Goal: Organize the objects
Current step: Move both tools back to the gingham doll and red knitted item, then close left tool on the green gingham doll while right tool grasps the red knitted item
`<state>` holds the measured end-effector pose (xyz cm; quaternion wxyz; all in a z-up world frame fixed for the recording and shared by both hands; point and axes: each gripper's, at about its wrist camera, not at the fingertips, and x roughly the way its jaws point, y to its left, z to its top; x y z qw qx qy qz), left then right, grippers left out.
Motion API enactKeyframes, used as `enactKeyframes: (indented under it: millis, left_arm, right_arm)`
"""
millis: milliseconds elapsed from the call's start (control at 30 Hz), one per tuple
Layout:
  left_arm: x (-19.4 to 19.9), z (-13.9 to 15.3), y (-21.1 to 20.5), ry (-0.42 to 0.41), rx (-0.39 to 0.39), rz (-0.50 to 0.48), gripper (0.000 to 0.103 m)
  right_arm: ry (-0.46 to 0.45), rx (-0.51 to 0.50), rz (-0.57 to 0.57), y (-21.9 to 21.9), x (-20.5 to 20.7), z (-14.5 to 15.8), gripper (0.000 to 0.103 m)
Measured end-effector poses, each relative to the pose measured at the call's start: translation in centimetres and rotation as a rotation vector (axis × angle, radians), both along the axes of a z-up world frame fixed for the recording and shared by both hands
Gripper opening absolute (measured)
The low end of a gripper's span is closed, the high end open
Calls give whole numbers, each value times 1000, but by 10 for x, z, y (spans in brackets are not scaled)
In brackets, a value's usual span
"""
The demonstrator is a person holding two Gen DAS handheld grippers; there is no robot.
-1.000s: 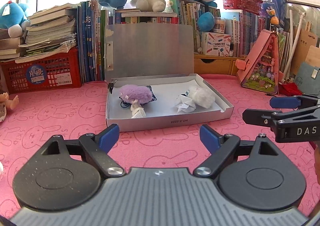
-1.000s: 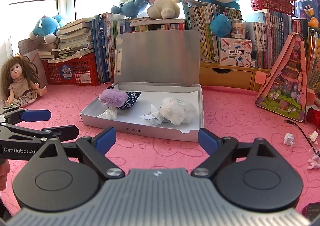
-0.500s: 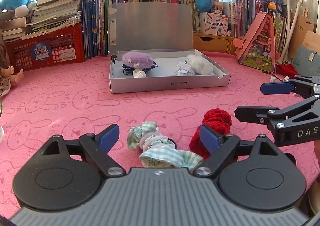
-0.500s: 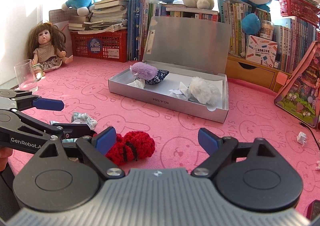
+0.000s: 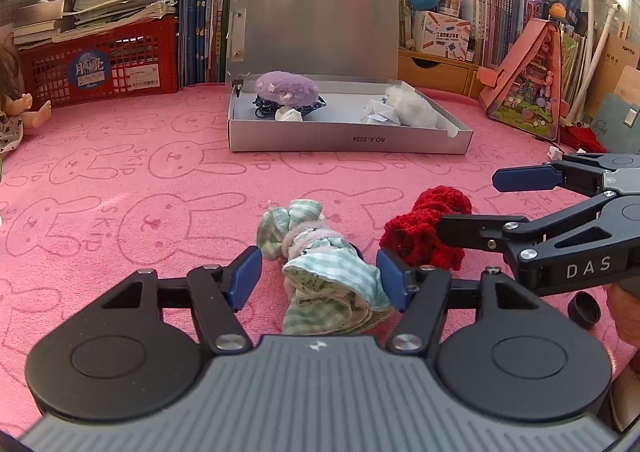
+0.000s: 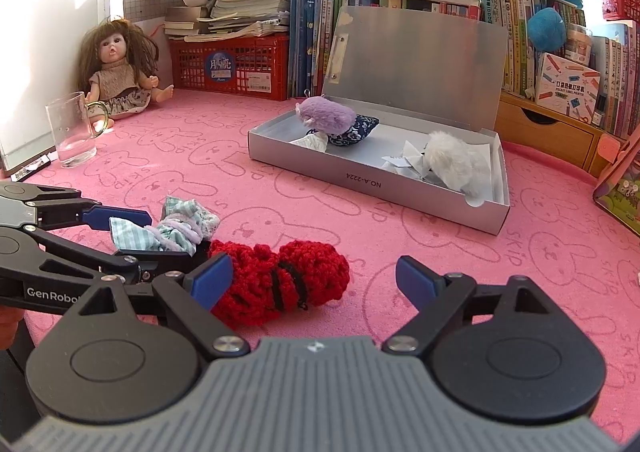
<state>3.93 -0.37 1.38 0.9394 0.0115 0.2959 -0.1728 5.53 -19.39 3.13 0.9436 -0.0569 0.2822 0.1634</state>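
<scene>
1. The left gripper (image 5: 319, 279) is seen low over the tabletop (image 5: 120, 179), its jaws apart on either side of a green checked cloth bundle (image 5: 320, 272); the right pad (image 5: 390, 278) lies just beside the cloth, while a gap is left at the other pad.
2. The right gripper (image 6: 314, 280) is held with its jaws wide apart around a red knitted item (image 6: 280, 284), which lies nearer the left pad (image 6: 210, 280); whether it is touched cannot be told.
3. The checked bundle and the red knitted item are found side by side on the pink rabbit-print cover, close together.
4. Further back, an open silver box (image 5: 348, 139) is set on the tabletop, its lid raised upright.
5. Inside the box, a purple plush (image 5: 286, 87) is seen at the left end over a dark blue patterned item, and a white fluffy item (image 5: 412, 107) with folded white paper at the right end.
6. A glass mug (image 6: 72, 131) and a doll (image 6: 116, 67) are seen at the far left, well apart from the box.
</scene>
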Motion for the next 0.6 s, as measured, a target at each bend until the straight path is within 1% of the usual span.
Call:
enactKeyframes:
  millis: [67, 133, 200, 333, 433, 500, 600]
  left_arm:
    - [0, 0, -1, 0, -8, -6, 63]
    - [-1, 0, -1, -3, -13, -7, 56]
    - [-2, 0, -1, -9, -13, -3, 53]
    - [-2, 0, 3, -5, -23, 13, 53]
    - [1, -4, 5, -3, -13, 40, 54]
    - [2, -6, 5, 11, -18, 45, 55]
    - [6, -10, 5, 30, -24, 51, 58]
  right_arm:
    - [3, -2, 12, 2, 1, -1, 93]
    - [6, -6, 23, 4, 2, -2, 93]
    - [10, -9, 30, 6, 4, -4, 93]
    - [19, -24, 36, 9, 7, -8, 92]
    - [36, -18, 35, 9, 10, -11, 91]
    - [48, -14, 36, 10, 11, -13, 87]
    - [61, -23, 33, 12, 12, -16, 83]
